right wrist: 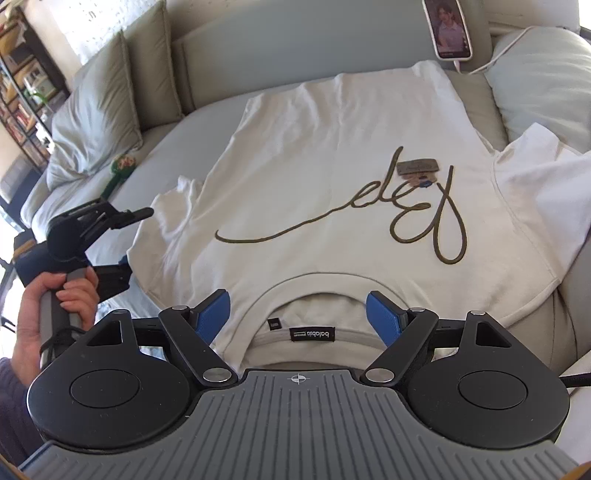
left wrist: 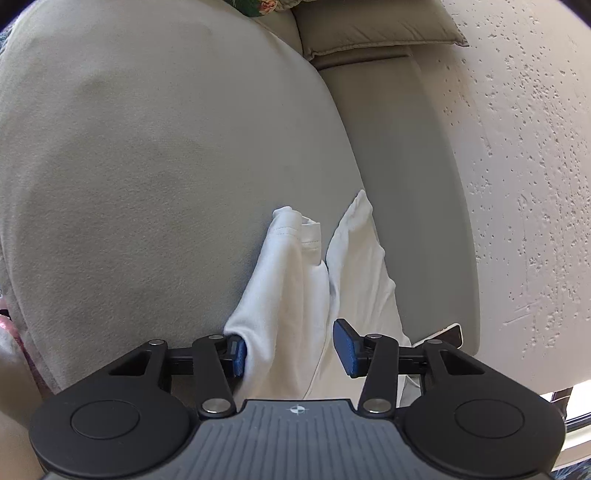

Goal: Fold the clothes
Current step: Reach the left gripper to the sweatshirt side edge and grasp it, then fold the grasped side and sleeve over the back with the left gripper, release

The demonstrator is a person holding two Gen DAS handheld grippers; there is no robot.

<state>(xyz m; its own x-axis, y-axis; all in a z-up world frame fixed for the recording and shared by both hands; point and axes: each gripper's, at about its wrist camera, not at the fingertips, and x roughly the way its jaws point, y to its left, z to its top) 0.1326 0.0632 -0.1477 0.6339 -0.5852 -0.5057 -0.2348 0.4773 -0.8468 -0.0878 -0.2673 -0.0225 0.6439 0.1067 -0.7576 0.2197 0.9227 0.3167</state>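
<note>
A cream T-shirt with olive script lettering lies flat, front up, on a grey cushion. Its collar faces me. My right gripper is open wide just above the collar, one blue pad on each side of the neck opening, with no cloth pinched. In the left wrist view the shirt's sleeve lies bunched between the fingers of my left gripper. The left pad touches the cloth and the right pad stands clear, so the gripper is open. From the right wrist, the left gripper sits at the shirt's left edge.
A phone on a white cable leans against the backrest beyond the shirt. Pillows pile up at the far left, with a small green toy beside them. A hang tag lies on the lettering. A textured wall rises close by.
</note>
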